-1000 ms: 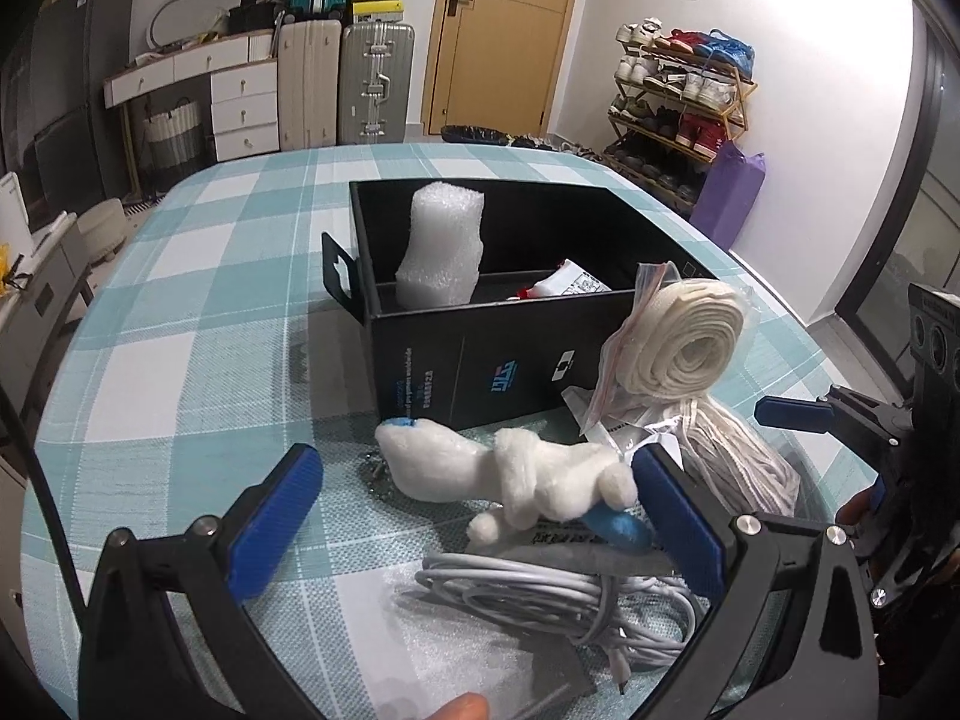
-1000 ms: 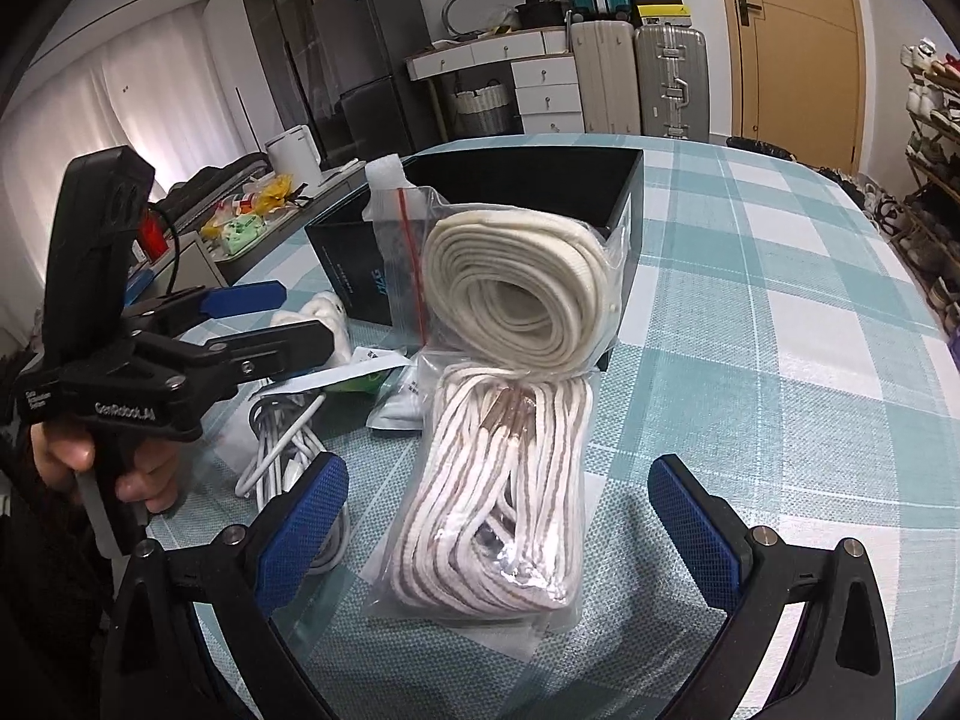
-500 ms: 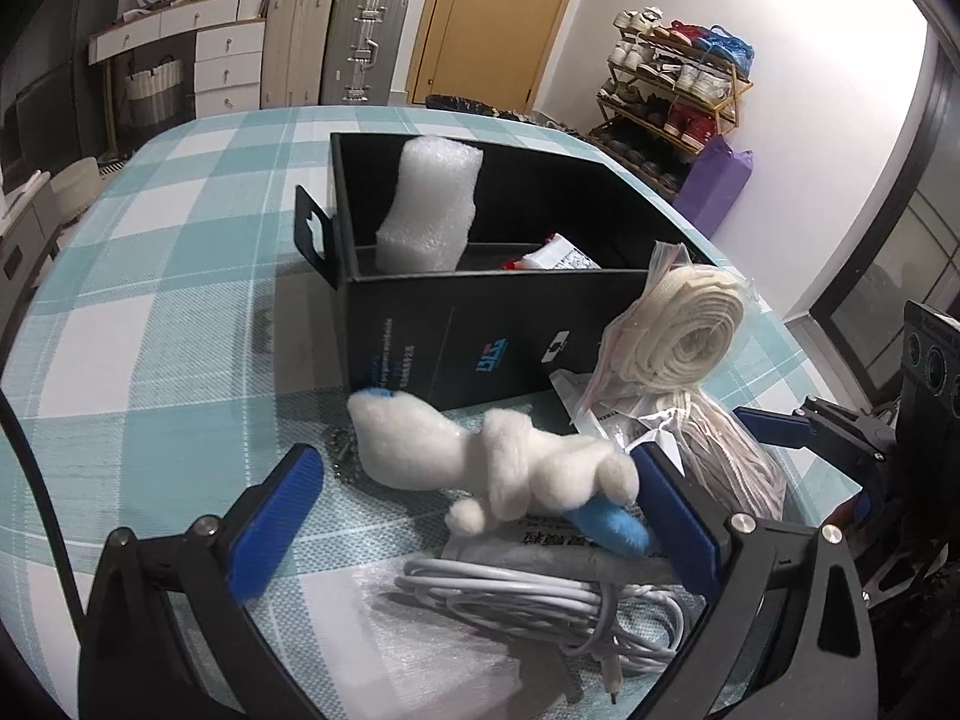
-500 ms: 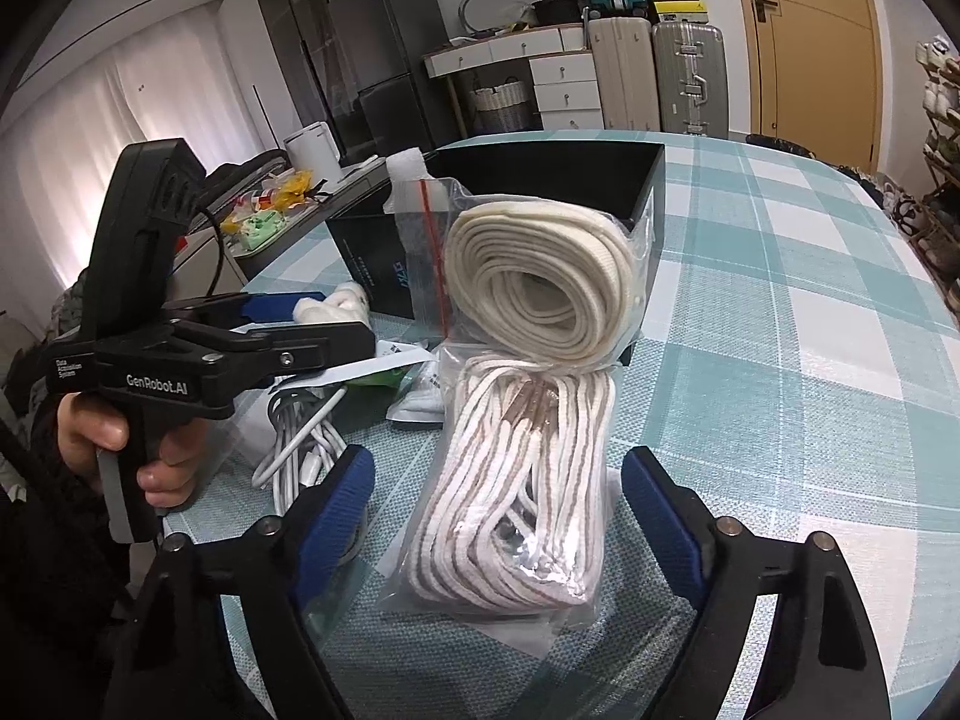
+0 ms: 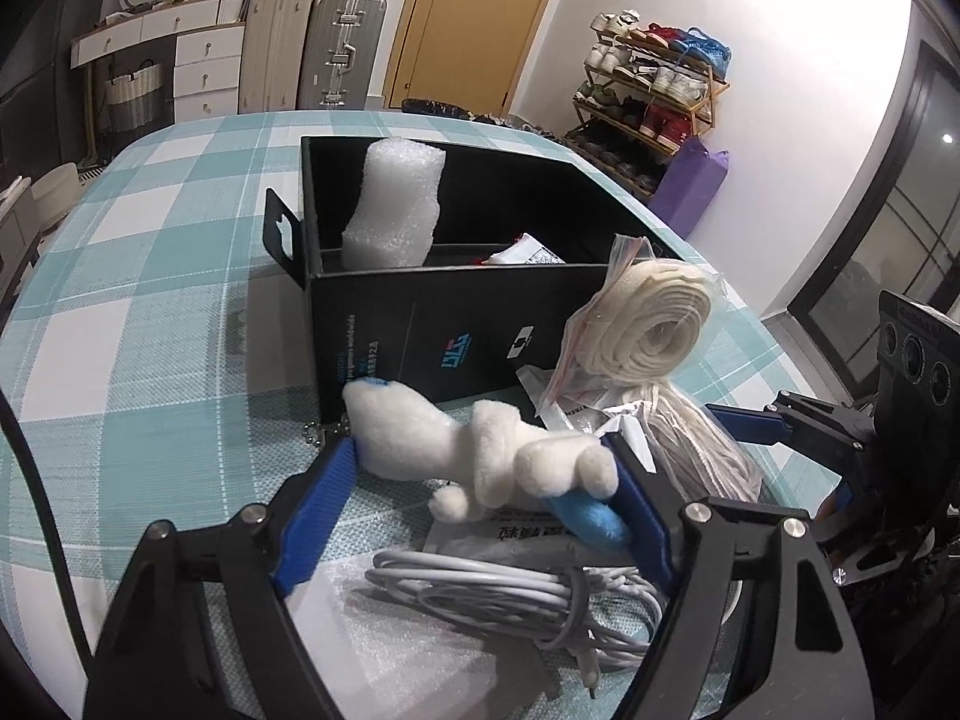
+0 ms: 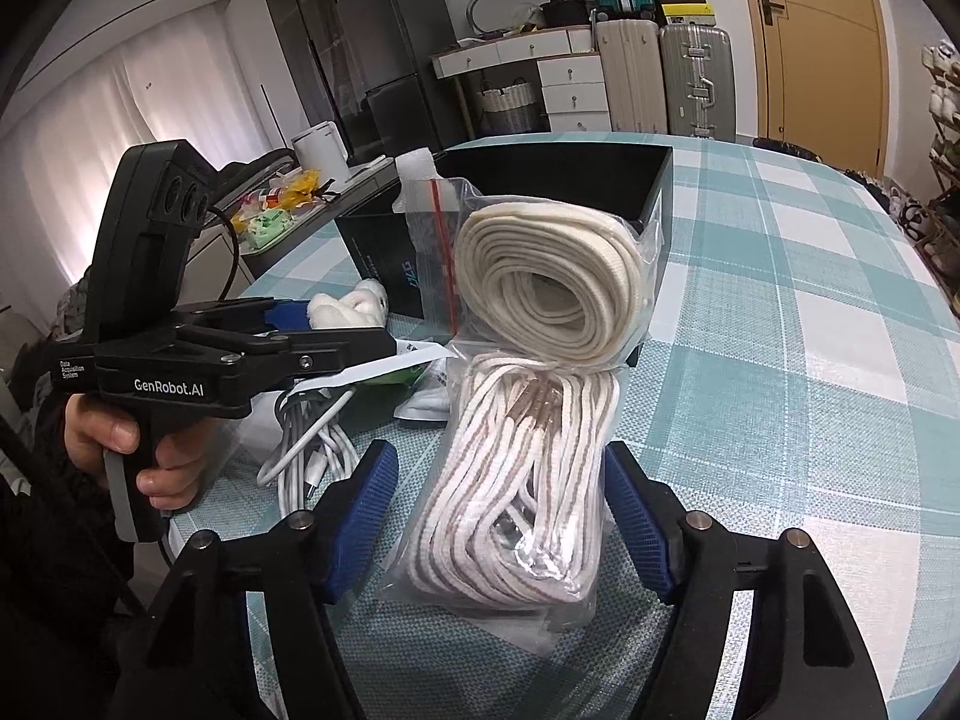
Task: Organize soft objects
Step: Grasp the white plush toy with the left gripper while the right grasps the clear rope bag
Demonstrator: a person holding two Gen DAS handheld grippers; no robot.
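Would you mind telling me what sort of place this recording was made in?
Most likely a lived-in home, perhaps a dining or entry area: a shoe rack full of shoes by the door, suitcases against the wall, a fridge, and a table under a checked tablecloth.

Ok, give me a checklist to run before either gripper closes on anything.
1. Left gripper open around the plush toy: ok, a blue finger on each side.
2. Left fingers touching the toy: cannot tell, they look close.
3. Right gripper open around the bag of cords: ok, the bag lies between its fingers.
4. Room in the black box: ok, a foam roll and a packet sit inside, with space between.
5. White cable out of the left grip: ok, it lies nearer the camera than the toy.
6. Rolled strap free of the cords bag: not ok, it rests on the bag's top.
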